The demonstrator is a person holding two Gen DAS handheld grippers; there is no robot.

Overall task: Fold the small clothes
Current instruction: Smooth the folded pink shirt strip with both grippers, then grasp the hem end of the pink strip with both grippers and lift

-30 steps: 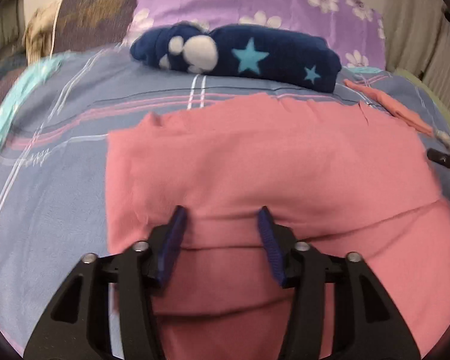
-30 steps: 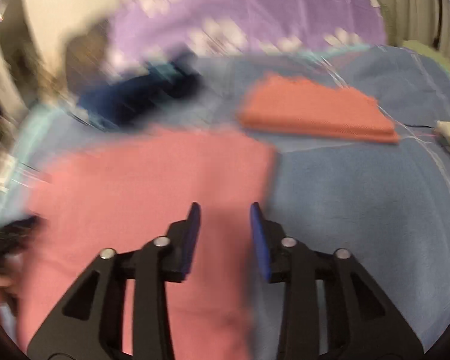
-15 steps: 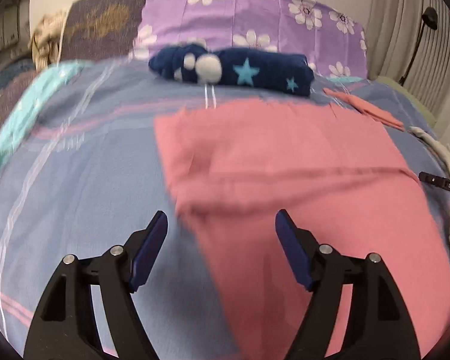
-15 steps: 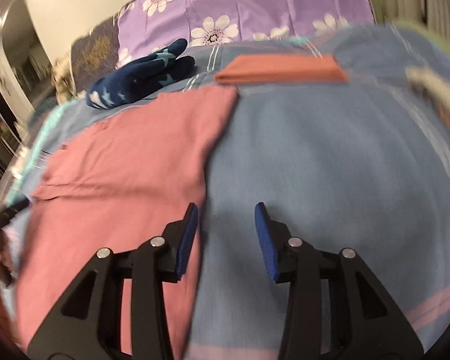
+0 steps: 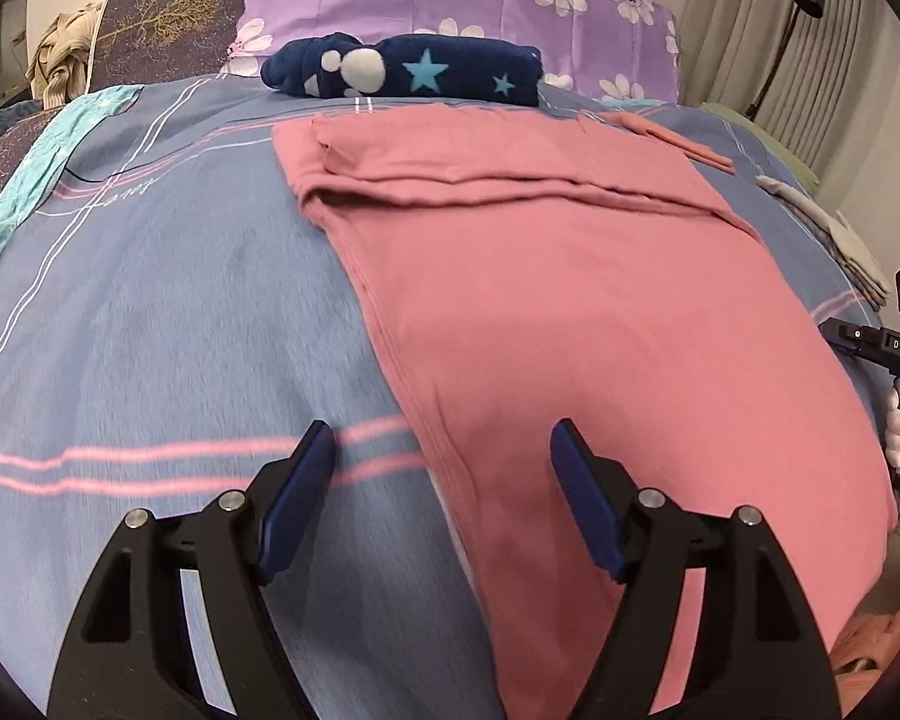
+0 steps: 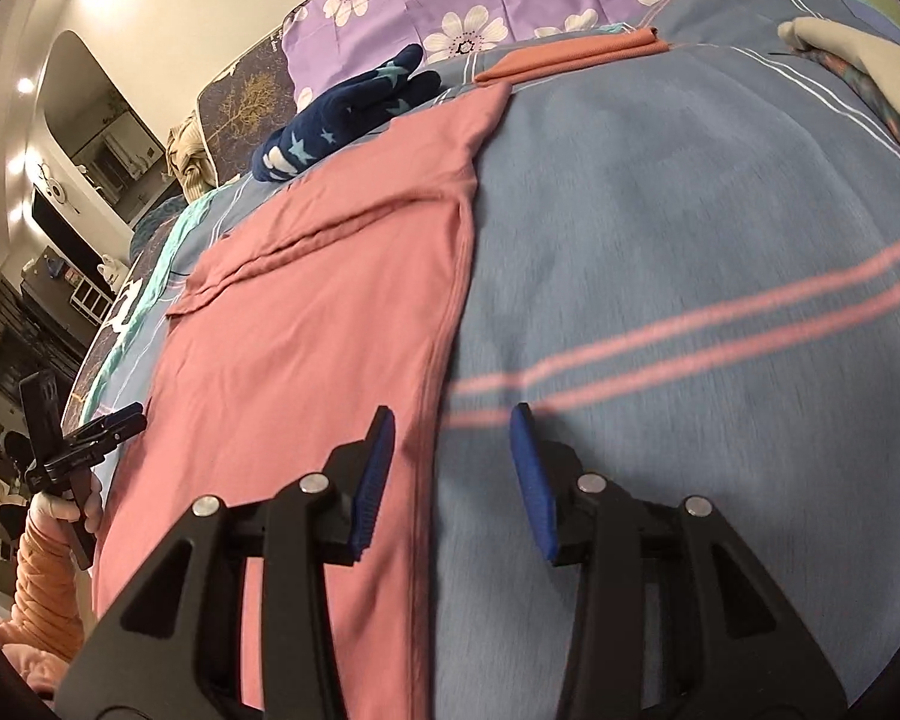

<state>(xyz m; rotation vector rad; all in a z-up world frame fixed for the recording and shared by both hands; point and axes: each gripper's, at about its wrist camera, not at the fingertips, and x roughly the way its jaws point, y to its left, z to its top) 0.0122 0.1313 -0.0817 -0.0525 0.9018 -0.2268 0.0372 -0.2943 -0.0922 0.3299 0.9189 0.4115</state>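
Observation:
A pink garment (image 5: pixel 570 300) lies flat on the blue bedspread (image 5: pixel 150 312), its far part folded over with a crease across it. It also shows in the right wrist view (image 6: pixel 318 330). My left gripper (image 5: pixel 441 468) is open and empty, straddling the garment's left near edge. My right gripper (image 6: pixel 453 450) is open and empty, straddling the garment's right near edge. Each gripper shows at the rim of the other's view: the right one (image 5: pixel 882 348), the left one (image 6: pixel 96 426).
A navy star-print bundle (image 5: pixel 408 69) lies at the far edge by a purple flowered pillow (image 5: pixel 462 6). A folded orange-pink cloth (image 6: pixel 570 57) sits at the far right. Grey-white clothes (image 6: pixel 858 66) lie at the right edge.
Both grippers have pulled back from the garment's folded far part to its near edge, the left one opening wider. The far part now lies folded over.

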